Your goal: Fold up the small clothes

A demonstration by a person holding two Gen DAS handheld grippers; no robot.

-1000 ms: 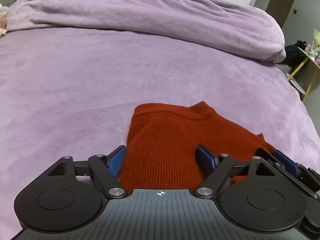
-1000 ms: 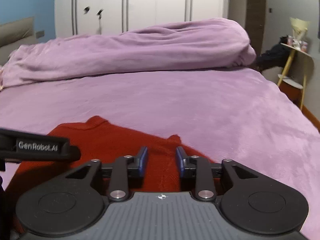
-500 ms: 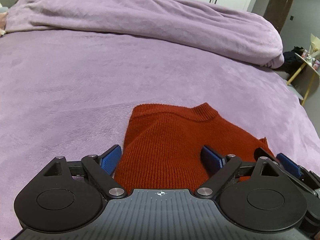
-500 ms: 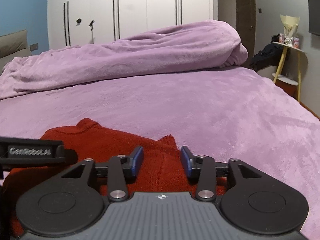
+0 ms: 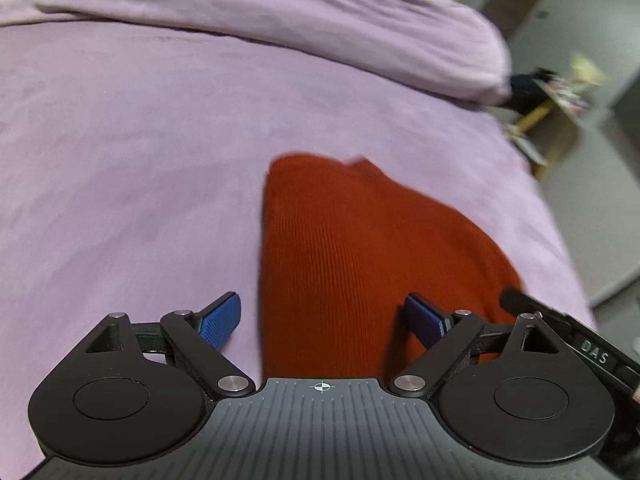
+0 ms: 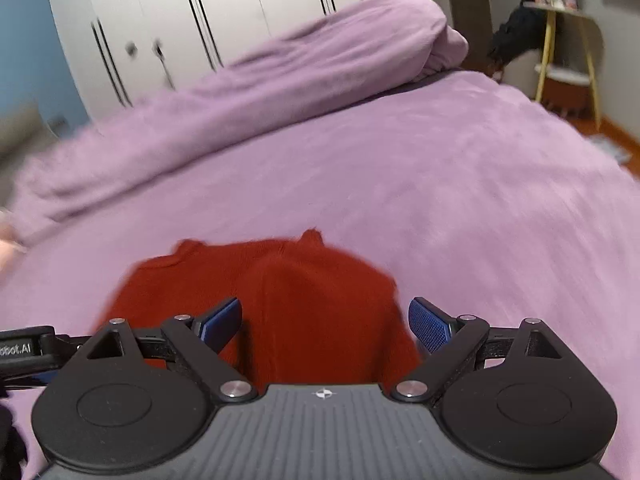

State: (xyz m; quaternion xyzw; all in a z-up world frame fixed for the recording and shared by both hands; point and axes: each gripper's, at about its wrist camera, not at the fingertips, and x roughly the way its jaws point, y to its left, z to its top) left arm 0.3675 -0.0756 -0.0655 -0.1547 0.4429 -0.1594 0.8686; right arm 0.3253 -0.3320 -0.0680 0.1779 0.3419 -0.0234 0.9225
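A small rust-red knitted sweater [image 5: 352,256] lies folded on the purple bed cover, its collar at the far end. My left gripper [image 5: 324,320] is open above the sweater's near left edge, its blue pads clear of the cloth. In the right wrist view the same sweater [image 6: 320,300] lies below my right gripper [image 6: 326,322], whose jaws are opening wide; the cloth lies under the gap, and neither pad presses on it. The other gripper's black body shows at the edge of each view.
The purple bed cover [image 5: 140,140] spreads all around, with a bunched purple duvet [image 6: 300,76] along the far side. White wardrobe doors [image 6: 224,8] stand behind it. A small yellow-legged side table [image 6: 560,48] stands off the bed's right edge.
The right gripper's jaws have spread from nearly shut to wide. Both grippers have drawn back and up from the sweater, and the right one has rolled. The views are blurred by motion.
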